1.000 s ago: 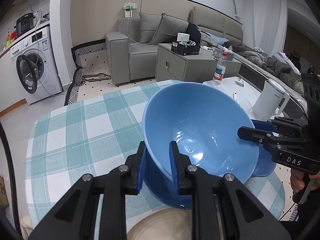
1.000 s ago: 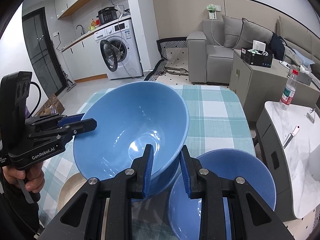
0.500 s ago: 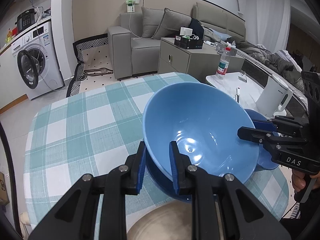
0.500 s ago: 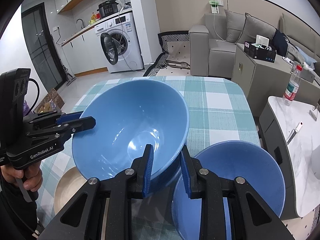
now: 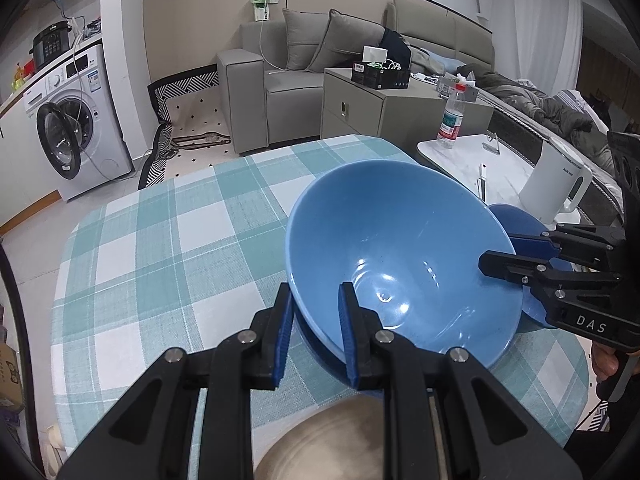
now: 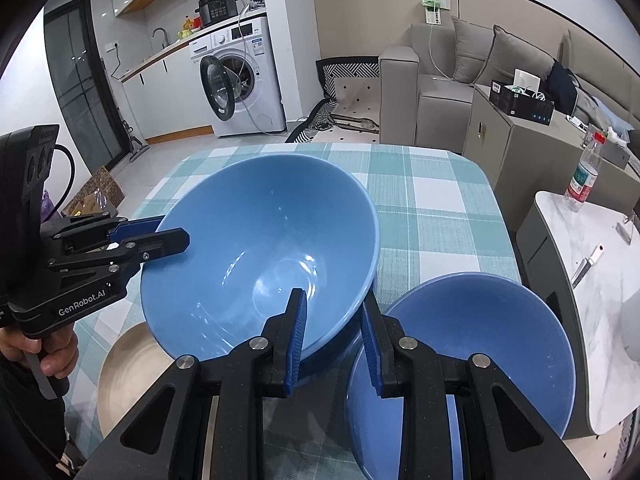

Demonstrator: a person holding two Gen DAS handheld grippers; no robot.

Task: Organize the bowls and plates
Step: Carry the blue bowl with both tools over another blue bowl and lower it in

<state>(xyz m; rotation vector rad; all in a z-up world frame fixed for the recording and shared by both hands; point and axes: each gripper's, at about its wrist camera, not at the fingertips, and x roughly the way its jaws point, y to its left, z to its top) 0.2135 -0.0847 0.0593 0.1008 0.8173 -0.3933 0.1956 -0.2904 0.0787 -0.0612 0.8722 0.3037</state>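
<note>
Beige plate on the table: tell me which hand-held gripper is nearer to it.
Left. The left hand-held gripper grips the big blue bowl right above the beige plate; the right hand-held gripper grips the rim on the bowl's far side.

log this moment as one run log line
left gripper: shut on large blue bowl rim | right gripper: shut on opposite rim | smaller blue bowl: beside it | beige plate: on table

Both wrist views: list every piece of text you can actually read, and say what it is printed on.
"DAS": on the body of the right gripper.
"GenRobot.AI": on the body of the left gripper.
Too small or blurred to read: the water bottle label, the white kettle mark, the washing machine panel and stickers, the black box labels, the cooker panel.
</note>
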